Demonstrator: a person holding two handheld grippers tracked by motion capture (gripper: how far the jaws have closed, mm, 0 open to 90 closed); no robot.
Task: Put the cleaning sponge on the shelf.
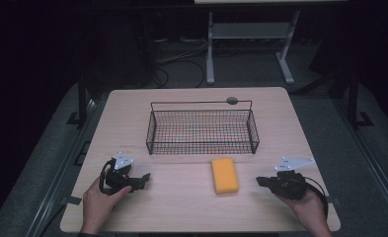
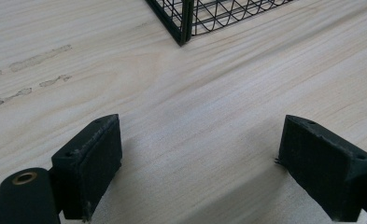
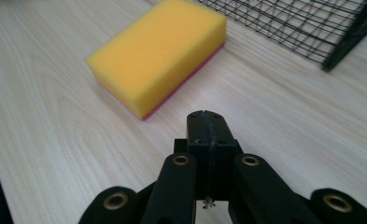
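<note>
Sponge (image 1: 224, 175) lies flat on the counter (image 1: 181, 207), lower centre of the high view, just below the wire basket (image 1: 202, 131). Soft, light and squashy, it should pinch best across its long sides. Right tongs (image 3: 205, 122) are closed empty; left tongs (image 2: 200, 154) gape wide.

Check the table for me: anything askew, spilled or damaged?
Nothing serious. The sponge lies flat in front of the basket, which stands upright and holds nothing. The one oddity is a few faint smudge marks on the table near the basket's corner, seen in the left gripper view.
</note>
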